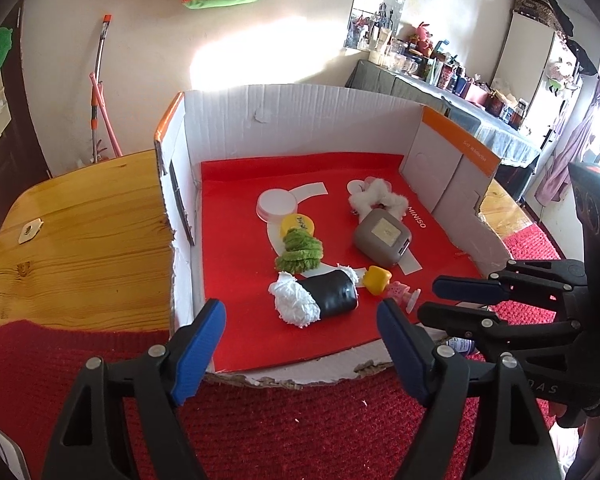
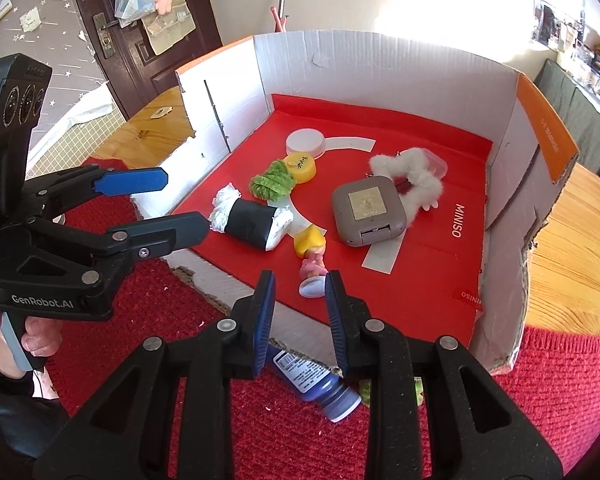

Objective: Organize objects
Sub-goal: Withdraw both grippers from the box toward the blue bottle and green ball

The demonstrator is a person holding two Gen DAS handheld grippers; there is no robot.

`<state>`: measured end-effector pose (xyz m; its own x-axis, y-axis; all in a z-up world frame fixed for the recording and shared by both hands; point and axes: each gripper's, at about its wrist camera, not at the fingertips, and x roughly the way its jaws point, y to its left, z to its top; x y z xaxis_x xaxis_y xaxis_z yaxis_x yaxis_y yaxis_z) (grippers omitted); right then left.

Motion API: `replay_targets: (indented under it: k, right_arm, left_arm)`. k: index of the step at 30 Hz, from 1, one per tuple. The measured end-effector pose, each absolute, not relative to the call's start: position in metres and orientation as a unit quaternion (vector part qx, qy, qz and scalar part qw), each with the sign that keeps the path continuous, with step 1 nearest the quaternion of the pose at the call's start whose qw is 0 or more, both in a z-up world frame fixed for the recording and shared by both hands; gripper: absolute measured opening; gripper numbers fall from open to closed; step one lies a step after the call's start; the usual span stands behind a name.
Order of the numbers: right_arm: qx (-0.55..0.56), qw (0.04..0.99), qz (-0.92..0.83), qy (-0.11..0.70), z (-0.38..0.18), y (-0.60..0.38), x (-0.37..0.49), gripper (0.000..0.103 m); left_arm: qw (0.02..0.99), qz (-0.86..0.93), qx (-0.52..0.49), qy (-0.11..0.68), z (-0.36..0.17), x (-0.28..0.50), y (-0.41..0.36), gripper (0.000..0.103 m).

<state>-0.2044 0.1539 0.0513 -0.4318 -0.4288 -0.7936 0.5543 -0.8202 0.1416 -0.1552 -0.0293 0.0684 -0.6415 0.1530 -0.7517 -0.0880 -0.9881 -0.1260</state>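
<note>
A cardboard box [image 1: 284, 120] [image 2: 360, 60] with a red floor holds a black-and-white sushi roll toy [image 1: 328, 296] [image 2: 252, 224], a green scrunchie [image 1: 300, 254] [image 2: 270, 182], a yellow cap [image 1: 298, 224], a white lid [image 1: 276, 204], a grey square device [image 1: 382, 242] [image 2: 366, 210], a white fluffy scrunchie [image 1: 380, 196] and a small yellow-haired pink figure [image 1: 398, 290] [image 2: 312, 264]. My left gripper [image 1: 300, 308] [image 2: 186, 202] stands open at the box's front edge, just short of the sushi roll, holding nothing. My right gripper [image 2: 299, 280] [image 1: 436, 300] is narrowly open; the figure's base lies between its tips, unpressed.
A blue bottle [image 2: 316, 380] lies on the red knitted cloth [image 1: 260, 420] [image 2: 560, 380] outside the box, under my right gripper. The wooden table [image 1: 80, 220] [image 2: 572, 240] shows on both sides of the box. A person's hand [image 2: 40, 332] holds the left gripper's handle.
</note>
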Motion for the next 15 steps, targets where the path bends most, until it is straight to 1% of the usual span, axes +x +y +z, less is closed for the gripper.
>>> replay_targets:
  k: [3,5,12,15]
  right_arm:
    - [0.442,0.292,-0.846,0.068,0.054,0.156,-0.201,0.033]
    - [0.436,0.291,-0.849,0.068,0.056,0.157,-0.197,0.051]
    - [0.425,0.290,-0.854,0.073,0.062,0.158,-0.184,0.053]
    - [0.418,0.291,-0.857,0.074,0.065,0.159,-0.177,0.062]
  left_arm:
    - [0.063,0.907,-0.414,-0.040,0.071,-0.151,-0.030,0.083]
    - [0.061,0.909,-0.411,-0.041,0.073,-0.149,-0.031,0.083]
    - [0.059,0.911,-0.405,-0.045,0.077,-0.140,-0.033,0.084]
    - [0.058,0.913,-0.402,-0.043,0.077,-0.137,-0.032,0.088]
